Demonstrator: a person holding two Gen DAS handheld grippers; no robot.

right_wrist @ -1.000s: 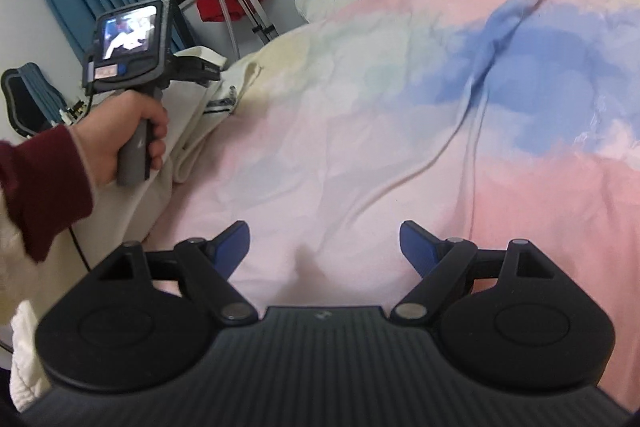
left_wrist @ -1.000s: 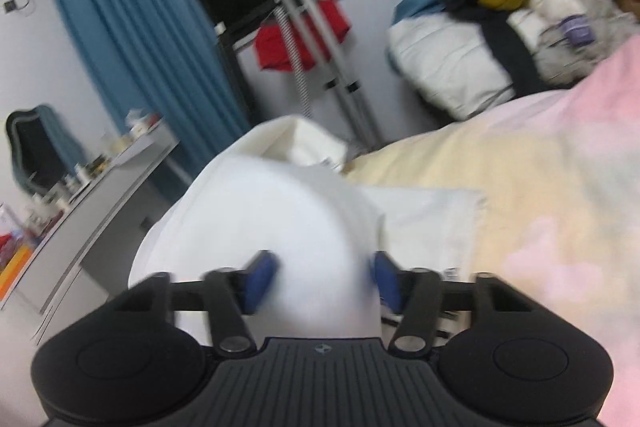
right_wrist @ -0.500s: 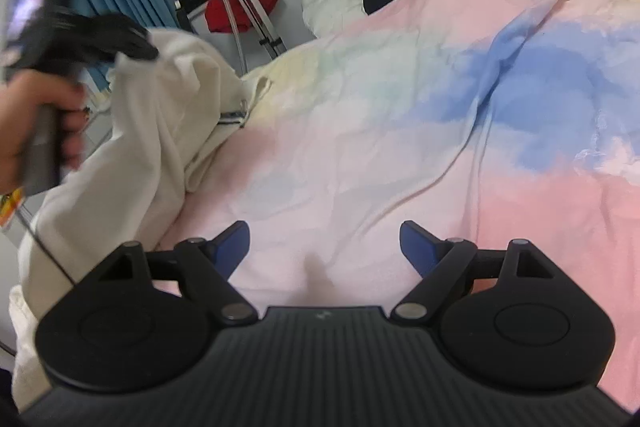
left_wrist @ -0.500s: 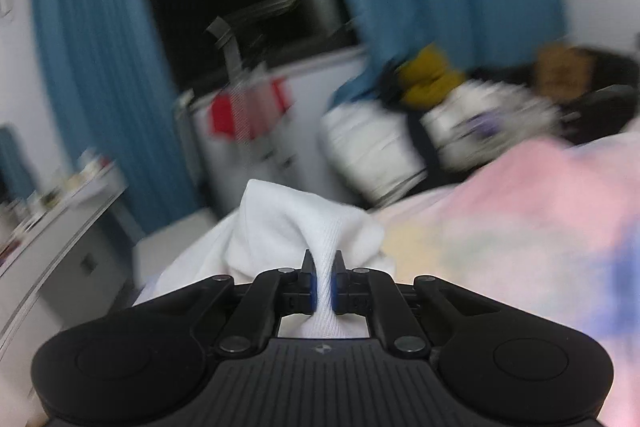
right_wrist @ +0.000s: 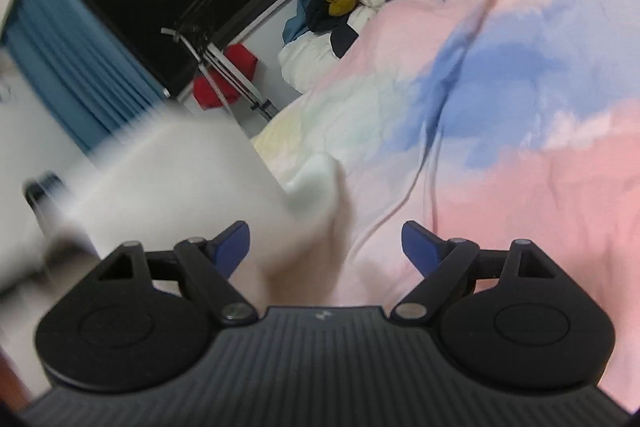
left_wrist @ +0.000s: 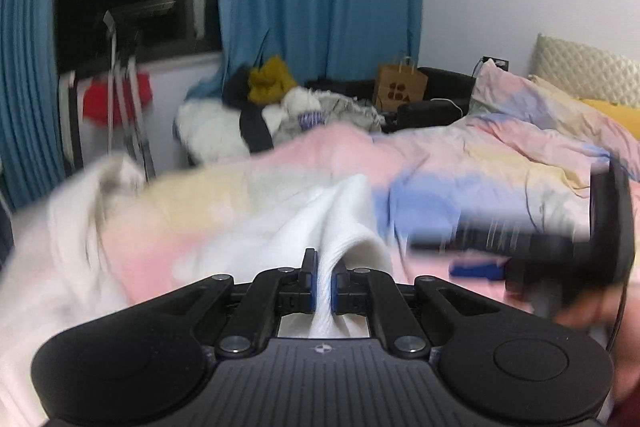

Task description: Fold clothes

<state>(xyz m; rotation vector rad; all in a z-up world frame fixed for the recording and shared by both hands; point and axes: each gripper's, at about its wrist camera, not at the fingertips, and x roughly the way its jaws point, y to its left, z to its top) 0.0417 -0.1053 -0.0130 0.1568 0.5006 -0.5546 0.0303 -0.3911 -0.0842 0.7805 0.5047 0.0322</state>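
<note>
Left gripper [left_wrist: 321,277], clenched on the white knit garment [left_wrist: 340,223] at lower centre, probably hauls it onto the pastel bedspread [right_wrist: 520,155]; right gripper [right_wrist: 326,245], released, must next catch an edge.

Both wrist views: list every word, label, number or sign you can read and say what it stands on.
No text can be read.
Brown paper bag: a dark printed mark of dots, no letters legible.
Grey garment in the clothes pile: a purple print, too blurred to read.
Each gripper body: a small emblem, not lettering.
</note>
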